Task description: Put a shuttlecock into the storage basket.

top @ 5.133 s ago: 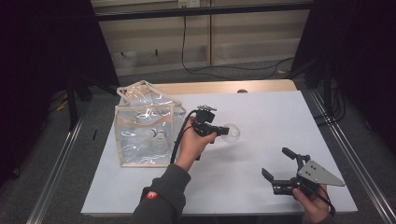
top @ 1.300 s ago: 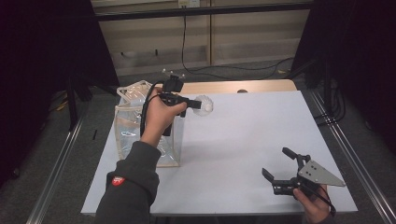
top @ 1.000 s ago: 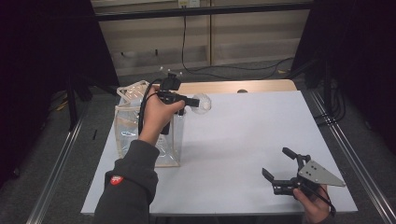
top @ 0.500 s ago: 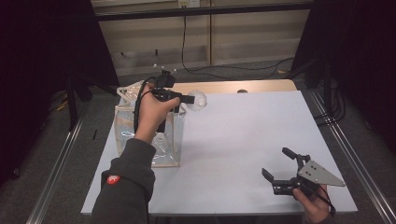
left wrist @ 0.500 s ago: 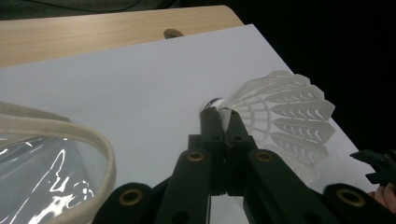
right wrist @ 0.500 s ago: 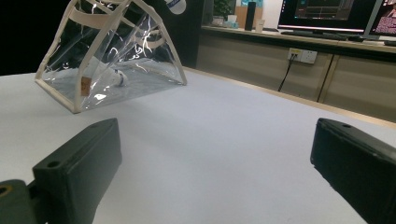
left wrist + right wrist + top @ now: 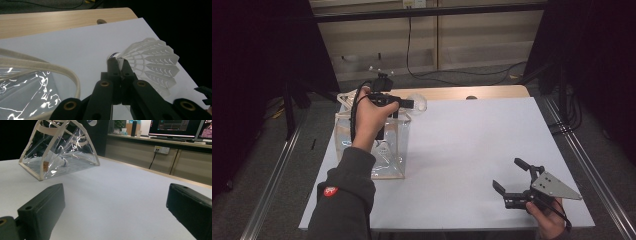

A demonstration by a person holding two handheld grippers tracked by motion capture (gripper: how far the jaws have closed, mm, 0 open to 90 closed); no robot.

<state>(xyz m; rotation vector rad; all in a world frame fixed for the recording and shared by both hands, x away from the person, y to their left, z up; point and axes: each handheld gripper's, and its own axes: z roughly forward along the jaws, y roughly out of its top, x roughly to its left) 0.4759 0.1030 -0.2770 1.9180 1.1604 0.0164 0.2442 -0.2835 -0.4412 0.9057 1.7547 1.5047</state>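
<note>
Shuttlecock [image 7: 150,66] hangs above the counter's [image 7: 472,150] far edge, pinched at its cork by the left gripper's [image 7: 408,104] closed fingers, beside the clear bag [image 7: 372,150]. Right gripper [image 7: 512,177], near corner, fingers spread wide, empty.

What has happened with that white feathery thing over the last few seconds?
The left gripper, shut on the shuttlecock, has carried it from the middle of the table up and back, level with the top of the clear bag. The grip has not changed. The bag and the open right gripper stayed where they were.
</note>
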